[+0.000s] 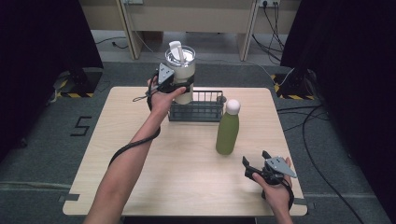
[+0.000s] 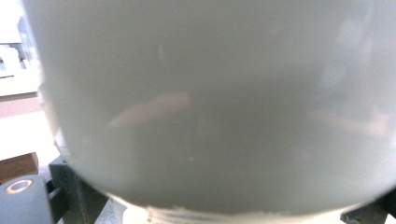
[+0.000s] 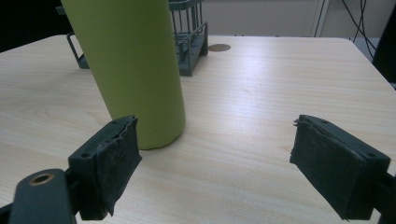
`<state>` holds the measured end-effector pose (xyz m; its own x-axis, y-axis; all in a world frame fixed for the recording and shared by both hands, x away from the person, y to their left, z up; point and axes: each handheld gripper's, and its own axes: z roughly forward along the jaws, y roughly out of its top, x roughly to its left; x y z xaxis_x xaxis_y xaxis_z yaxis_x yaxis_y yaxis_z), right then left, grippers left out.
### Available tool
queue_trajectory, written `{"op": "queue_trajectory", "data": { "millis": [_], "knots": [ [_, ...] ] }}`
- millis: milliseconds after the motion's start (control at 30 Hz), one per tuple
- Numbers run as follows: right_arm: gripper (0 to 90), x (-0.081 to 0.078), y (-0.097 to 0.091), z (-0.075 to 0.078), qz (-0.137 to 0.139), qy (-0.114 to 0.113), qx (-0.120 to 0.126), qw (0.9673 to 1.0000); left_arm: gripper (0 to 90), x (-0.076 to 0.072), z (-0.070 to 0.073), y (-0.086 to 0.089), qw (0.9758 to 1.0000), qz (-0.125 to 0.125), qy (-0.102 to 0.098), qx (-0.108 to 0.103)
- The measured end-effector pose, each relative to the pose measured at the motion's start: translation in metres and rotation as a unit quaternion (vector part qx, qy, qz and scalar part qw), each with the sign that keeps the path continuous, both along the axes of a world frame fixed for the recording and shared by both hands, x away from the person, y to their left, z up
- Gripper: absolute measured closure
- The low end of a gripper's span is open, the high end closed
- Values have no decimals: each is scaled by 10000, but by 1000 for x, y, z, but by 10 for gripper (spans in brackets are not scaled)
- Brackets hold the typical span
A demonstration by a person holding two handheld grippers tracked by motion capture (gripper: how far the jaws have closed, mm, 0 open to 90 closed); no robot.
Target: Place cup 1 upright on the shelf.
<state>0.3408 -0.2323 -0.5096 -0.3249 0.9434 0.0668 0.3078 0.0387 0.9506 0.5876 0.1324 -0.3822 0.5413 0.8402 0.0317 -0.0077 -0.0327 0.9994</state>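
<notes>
Cream-white tumbler [image 1: 180,74], lidded, with a pale straw or flip spout standing at its top: held by the left gripper [image 1: 173,87] at about 11 o'clock on the table, at or just above the left end of the dark wire rack [image 1: 205,112]. Whether its base already sits in the rack or hangs clear of it cannot be told. In the left gripper view the tumbler's wall [image 2: 210,102] presses close against the camera; the jaws are closed on its sides.

Green bottle [image 1: 228,130], white cap, upright on the bare wooden table [image 1: 140,186] just past centre toward 3 o'clock, near the rack's right corner but outside it. Untouched.

Right gripper [image 1: 252,168]: at roughly 5 o'clock, low to the table, jaws spread wide and holding nothing. In the right gripper view the bottle [image 3: 135,70] stands ahead and left of the gap, near the left pad [image 3: 116,163], not between the pads.

Status, as judged: work appears to be loading both drink vessels into the rack. Tumbler placement under way; bottle pickup and placement outstanding.
</notes>
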Motion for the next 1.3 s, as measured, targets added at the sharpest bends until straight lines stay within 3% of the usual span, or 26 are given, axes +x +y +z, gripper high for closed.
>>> {"op": "queue_trajectory", "data": {
  "millis": [367,833,1033,1300],
  "knots": [
    [150,0,1,-1,19,5,-20,10000,80,6,-7,-4,9999,46,72,111],
    [150,0,1,-2,37,36,-12,10000,79,10,-11,-8,9999,77,136,38],
    [151,0,2,-2,56,45,-19,10000,79,12,-12,-9,9997,111,132,170],
    [151,1,2,-3,62,64,-15,10000,79,15,-22,-10,9995,118,258,134]
  ]
}}
